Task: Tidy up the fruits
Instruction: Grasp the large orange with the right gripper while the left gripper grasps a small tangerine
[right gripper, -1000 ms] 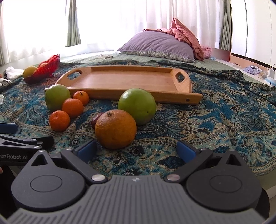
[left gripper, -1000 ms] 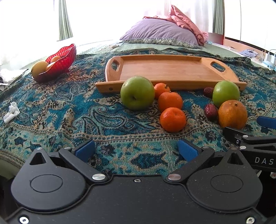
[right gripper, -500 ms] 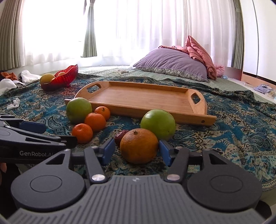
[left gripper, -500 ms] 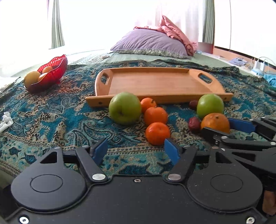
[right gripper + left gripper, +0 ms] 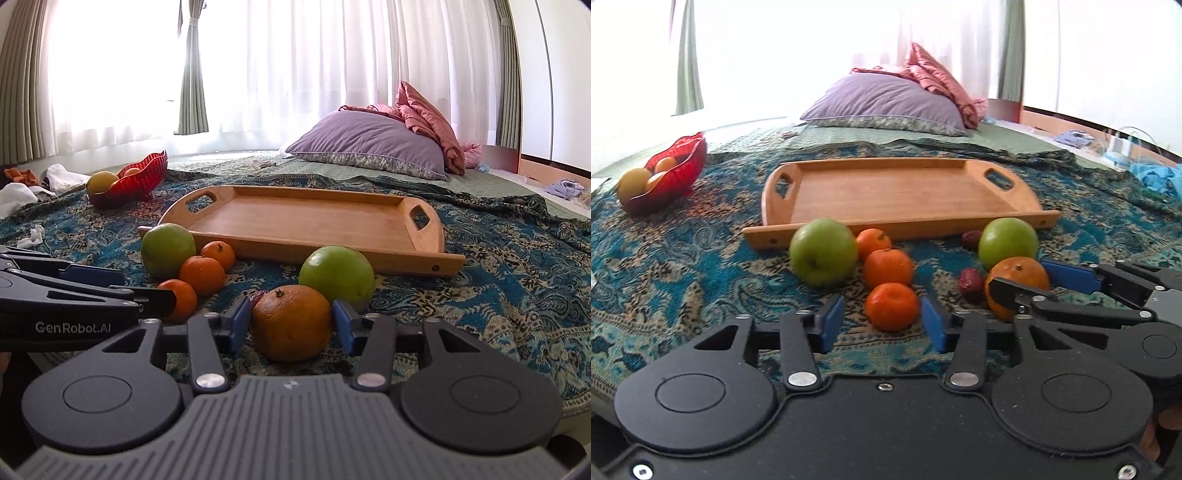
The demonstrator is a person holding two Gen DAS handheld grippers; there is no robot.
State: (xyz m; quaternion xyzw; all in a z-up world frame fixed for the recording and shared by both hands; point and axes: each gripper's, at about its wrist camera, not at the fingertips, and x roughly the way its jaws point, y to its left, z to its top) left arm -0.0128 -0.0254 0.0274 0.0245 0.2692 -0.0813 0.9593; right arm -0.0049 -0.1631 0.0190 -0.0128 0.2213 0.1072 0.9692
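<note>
Left gripper: jaws have just been closing, blue pads flanking the nearest mandarin on the paisley blanket, gaps visible, no contact. Right gripper: jaws likewise closing around the large orange; contact cannot be confirmed. Wooden tray lies beyond.

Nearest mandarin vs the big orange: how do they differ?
Size: the nearest mandarin is clearly smaller than the big orange.
Colour: the mandarin is bright, saturated orange. The big orange is duller and brownish.
Company: the mandarin lines up with two other mandarins. The big orange is the only one of its kind, beside a green apple.
Shared: both are round citrus on the blanket, outside the wooden tray.
</note>
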